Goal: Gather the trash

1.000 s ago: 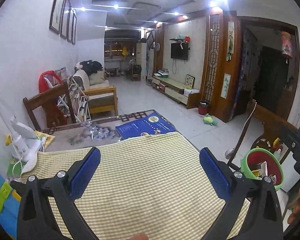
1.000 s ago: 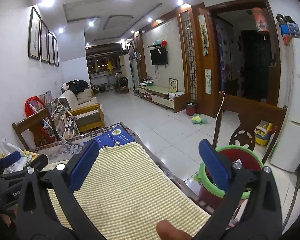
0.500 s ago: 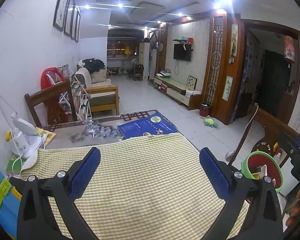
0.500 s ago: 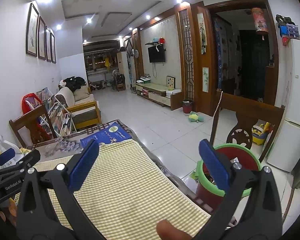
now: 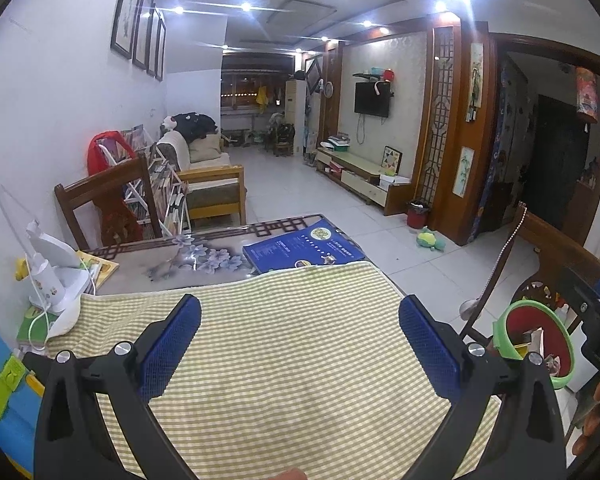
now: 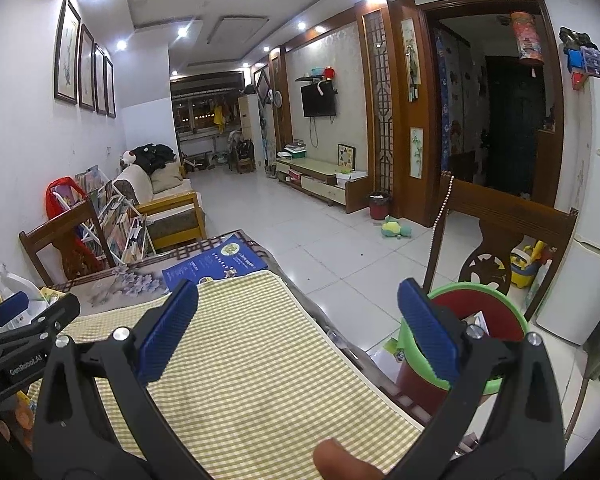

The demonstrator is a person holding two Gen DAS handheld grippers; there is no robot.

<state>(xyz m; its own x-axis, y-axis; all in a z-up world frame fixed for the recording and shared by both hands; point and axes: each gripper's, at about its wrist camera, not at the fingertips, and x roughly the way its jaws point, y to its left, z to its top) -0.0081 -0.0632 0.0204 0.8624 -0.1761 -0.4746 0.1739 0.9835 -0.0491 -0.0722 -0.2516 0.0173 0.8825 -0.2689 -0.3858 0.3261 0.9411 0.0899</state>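
My left gripper (image 5: 300,344) is open and empty above a yellow checked cloth (image 5: 292,344) on the table. My right gripper (image 6: 300,332) is open and empty over the cloth's right edge (image 6: 260,344). A red bin with a green rim (image 6: 496,312) stands on the floor right of the table, behind the right finger, with some paper scraps inside. It also shows in the left wrist view (image 5: 540,340). No loose trash shows on the cloth.
A blue book (image 5: 300,250) lies at the table's far end. A white desk lamp (image 5: 56,292) and colourful items stand at the left. A wooden chair (image 6: 500,240) stands by the bin, another (image 5: 104,208) beyond the table. A white fridge (image 6: 588,220) is at right.
Both grippers have lifted and tilted up slightly, so the views show more of the room. Both stay open and empty.
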